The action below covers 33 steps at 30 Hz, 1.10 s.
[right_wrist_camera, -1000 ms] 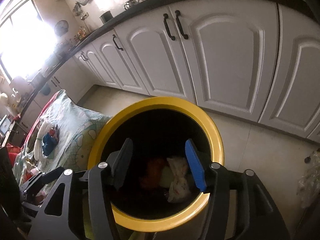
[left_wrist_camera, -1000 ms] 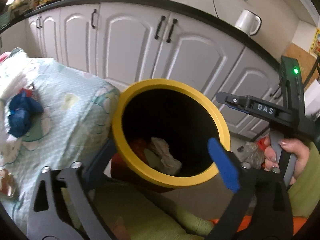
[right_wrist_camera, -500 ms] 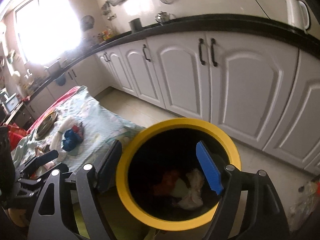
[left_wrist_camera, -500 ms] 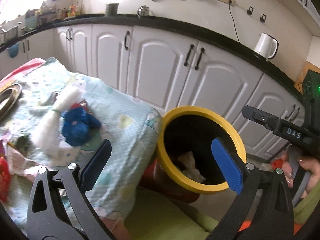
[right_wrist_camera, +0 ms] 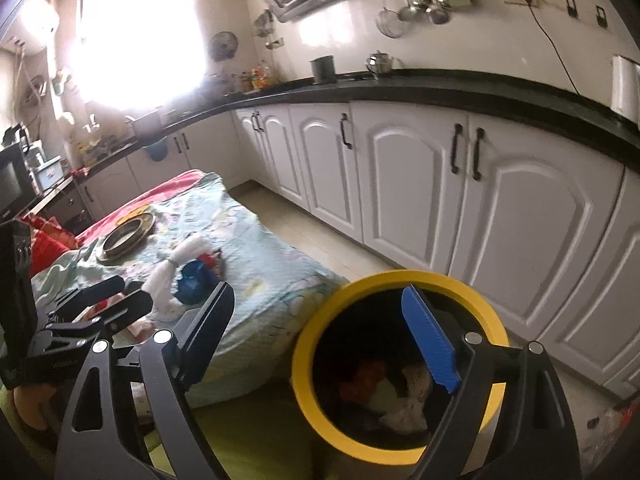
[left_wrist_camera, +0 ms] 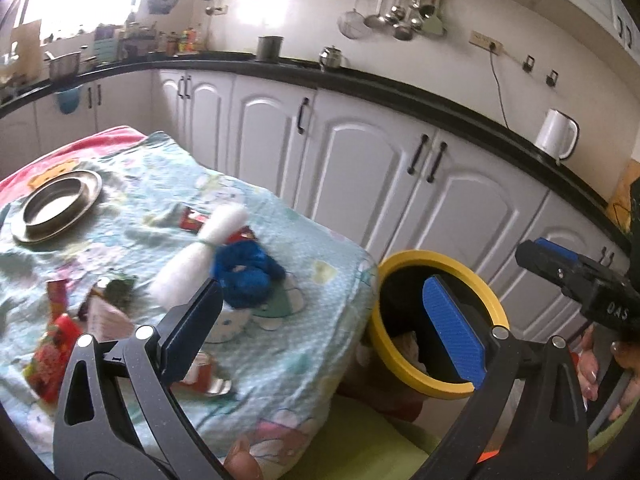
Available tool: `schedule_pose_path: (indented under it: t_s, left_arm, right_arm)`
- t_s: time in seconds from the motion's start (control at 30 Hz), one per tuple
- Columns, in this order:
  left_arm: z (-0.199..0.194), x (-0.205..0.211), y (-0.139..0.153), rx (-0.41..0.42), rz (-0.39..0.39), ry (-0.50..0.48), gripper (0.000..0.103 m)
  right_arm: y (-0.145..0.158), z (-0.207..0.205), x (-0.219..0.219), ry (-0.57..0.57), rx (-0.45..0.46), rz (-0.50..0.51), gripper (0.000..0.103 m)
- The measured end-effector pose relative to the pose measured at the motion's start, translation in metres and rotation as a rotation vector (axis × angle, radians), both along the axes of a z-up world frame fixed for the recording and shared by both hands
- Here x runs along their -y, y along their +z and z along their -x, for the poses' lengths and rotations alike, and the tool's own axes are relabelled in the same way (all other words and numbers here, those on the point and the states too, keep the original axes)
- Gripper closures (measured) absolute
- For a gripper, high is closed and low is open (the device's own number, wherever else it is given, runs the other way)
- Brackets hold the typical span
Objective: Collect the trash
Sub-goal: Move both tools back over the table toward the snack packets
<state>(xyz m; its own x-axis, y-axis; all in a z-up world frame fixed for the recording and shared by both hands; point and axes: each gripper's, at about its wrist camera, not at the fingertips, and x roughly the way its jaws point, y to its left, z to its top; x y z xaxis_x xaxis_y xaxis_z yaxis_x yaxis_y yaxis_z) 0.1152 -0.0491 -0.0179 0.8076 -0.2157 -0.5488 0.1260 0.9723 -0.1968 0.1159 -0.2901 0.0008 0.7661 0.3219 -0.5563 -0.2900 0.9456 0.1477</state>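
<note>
1. The yellow-rimmed bin (right_wrist_camera: 400, 368) hides its base behind the right gripper (right_wrist_camera: 320, 344); the scraps inside sit in shadow and cannot be identified.
2. The wrappers (left_wrist_camera: 56, 344) near the table's front edge are blurred; no print is legible.
3. The window (right_wrist_camera: 136, 36) is blown out to white.
4. The kettle (right_wrist_camera: 624, 84) is cut by the picture's edge.

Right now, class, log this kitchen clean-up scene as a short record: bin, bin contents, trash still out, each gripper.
bin: yellow-rimmed bin, on the floor beside the cloth-covered table
bin contents: crumpled white paper, something red
trash still out: blue crumpled bag, red wrappers on the table
left gripper: open, empty
right gripper: jaws opening, nothing between them
</note>
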Motion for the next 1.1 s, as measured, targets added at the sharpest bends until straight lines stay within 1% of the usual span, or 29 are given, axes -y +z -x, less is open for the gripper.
schedule_pose_path:
  t_s: [0.37, 0.63, 1.1]
  left_arm:
    - [0.015, -0.041, 0.016, 0.052, 0.021, 0.101, 0.011]
    - [0.024, -0.063, 0.024, 0.093, -0.011, 0.168, 0.011]
    - [0.036, -0.098, 0.028, 0.112, -0.038, 0.255, 0.011]
  right_arm:
    - [0.006, 0.01, -0.051, 0.122, 0.027, 0.043, 0.018]
    - [0.007, 0.018, -0.084, 0.206, 0.025, 0.049, 0.017]
    - [0.007, 0.02, -0.136, 0.323, 0.022, 0.06, 0.017]
